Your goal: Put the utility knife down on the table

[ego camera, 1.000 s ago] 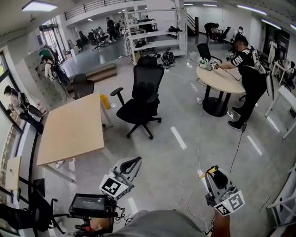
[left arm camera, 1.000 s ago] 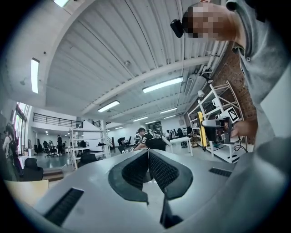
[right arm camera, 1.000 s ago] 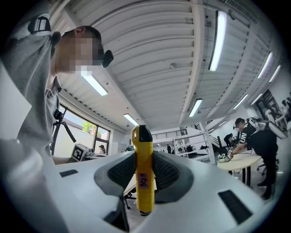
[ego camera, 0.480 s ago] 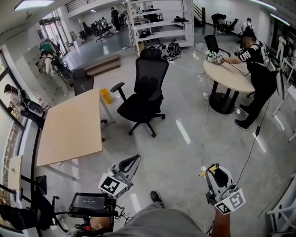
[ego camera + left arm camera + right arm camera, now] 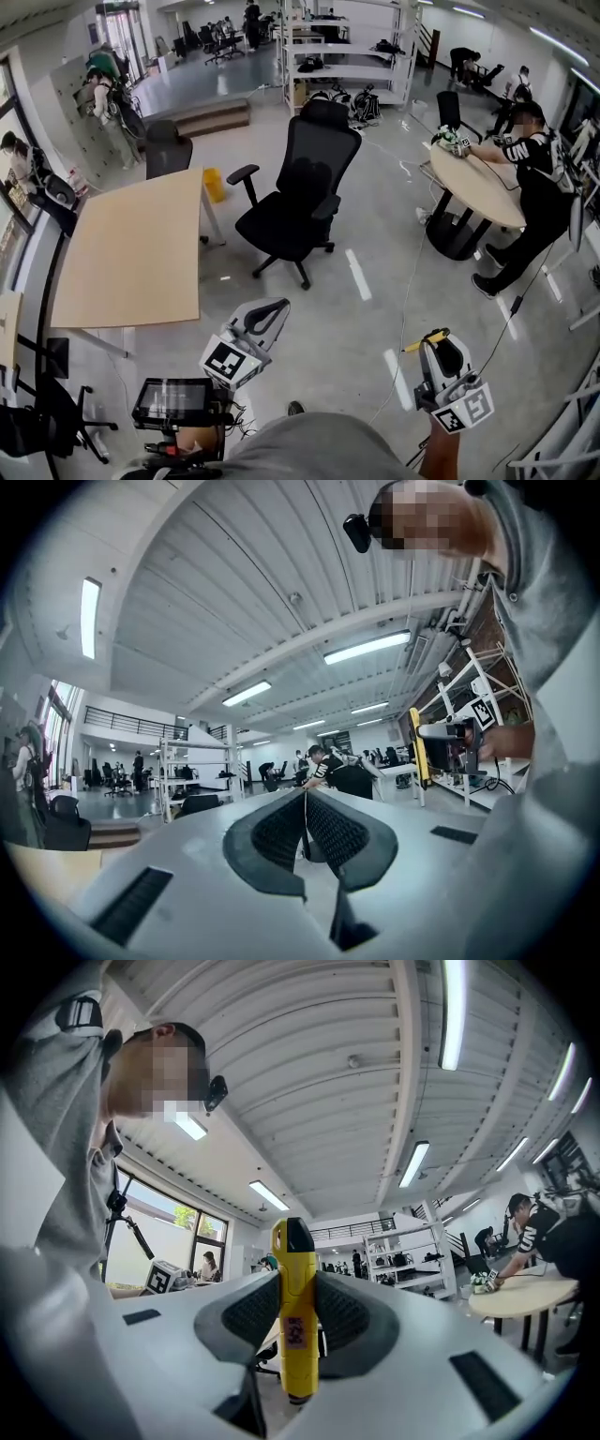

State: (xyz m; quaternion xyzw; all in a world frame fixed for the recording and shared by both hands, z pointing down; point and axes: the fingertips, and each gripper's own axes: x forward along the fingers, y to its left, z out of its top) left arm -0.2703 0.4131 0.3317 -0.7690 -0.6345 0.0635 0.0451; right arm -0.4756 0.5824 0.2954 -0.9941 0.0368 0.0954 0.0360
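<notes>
Between the jaws of the right gripper (image 5: 296,1288) stands a yellow plastic utility knife with a black tip (image 5: 293,1335), pinched upright, its lower end hidden behind the gripper body. Print on its small pink sticker (image 5: 295,1329) is too blurred to read. On the left gripper (image 5: 305,829) the jaws are pressed together, with nothing between them. Both hang over the floor, well apart from the light wooden table (image 5: 131,253).

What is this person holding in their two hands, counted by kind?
Grippers: 2, the left gripper shut on nothing and the right gripper
Utility knife: 1, yellow, clamped in the right gripper
Total: 3
</notes>
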